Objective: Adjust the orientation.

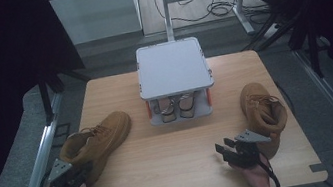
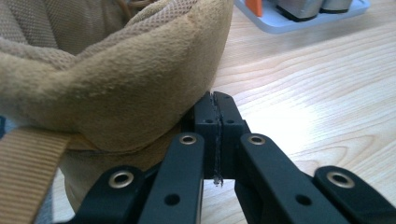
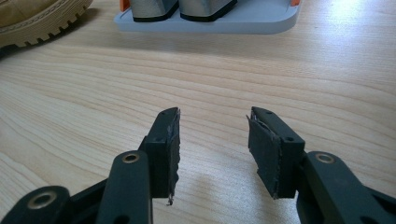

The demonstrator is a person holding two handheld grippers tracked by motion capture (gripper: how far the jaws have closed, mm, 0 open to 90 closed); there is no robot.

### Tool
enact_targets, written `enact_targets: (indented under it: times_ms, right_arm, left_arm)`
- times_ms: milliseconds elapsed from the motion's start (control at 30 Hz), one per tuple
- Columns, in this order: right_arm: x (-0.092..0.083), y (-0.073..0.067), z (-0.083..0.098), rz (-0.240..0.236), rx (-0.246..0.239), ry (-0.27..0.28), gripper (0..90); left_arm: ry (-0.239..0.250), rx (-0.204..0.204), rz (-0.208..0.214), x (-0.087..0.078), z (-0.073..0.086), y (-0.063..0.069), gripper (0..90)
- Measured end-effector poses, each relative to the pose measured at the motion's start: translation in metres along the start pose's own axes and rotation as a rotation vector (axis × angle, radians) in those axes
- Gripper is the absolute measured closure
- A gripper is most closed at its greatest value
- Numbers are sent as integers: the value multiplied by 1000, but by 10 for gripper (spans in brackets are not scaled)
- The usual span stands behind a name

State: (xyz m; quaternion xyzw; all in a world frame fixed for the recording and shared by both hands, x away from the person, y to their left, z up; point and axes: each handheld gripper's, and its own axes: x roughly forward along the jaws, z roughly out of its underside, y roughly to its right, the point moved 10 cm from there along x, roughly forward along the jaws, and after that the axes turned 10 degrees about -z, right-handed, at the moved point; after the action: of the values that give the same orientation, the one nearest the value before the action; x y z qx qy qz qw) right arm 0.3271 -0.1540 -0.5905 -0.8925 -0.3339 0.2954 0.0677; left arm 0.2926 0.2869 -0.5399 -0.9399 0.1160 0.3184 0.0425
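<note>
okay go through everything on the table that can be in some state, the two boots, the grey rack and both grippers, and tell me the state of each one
left boot: lying tipped on its side, collar beside the left gripper.
right boot: standing upright on its sole, free of the grippers.
grey rack: upright at the table's far middle, a pair of shoes on its lower shelf.
left gripper: jaws shut, pressed against the left boot's collar; whether it grips it is unclear.
right gripper: jaws open, nothing between them.

High view overhead facing forward, gripper views low, sharing grey rack
</note>
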Motion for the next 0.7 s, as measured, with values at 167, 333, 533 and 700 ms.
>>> enact_targets:
  times_ms: [167, 333, 533, 700]
  right_arm:
    - [0, 0, 0, 0, 1, 2, 532]
    - [-1, -2, -2, -4, -3, 4, 532]
    - [-3, -4, -4, -1, -10, 11, 535]
    - [-6, -5, -7, 17, -33, 15, 521]
  left_arm:
    - [-7, -3, 20, 0, 2, 5, 892]
    - [21, 16, 50, 0, -2, 28, 866]
    - [29, 51, 91, 11, -10, 60, 809]
    - [32, 71, 122, 23, -20, 89, 729]
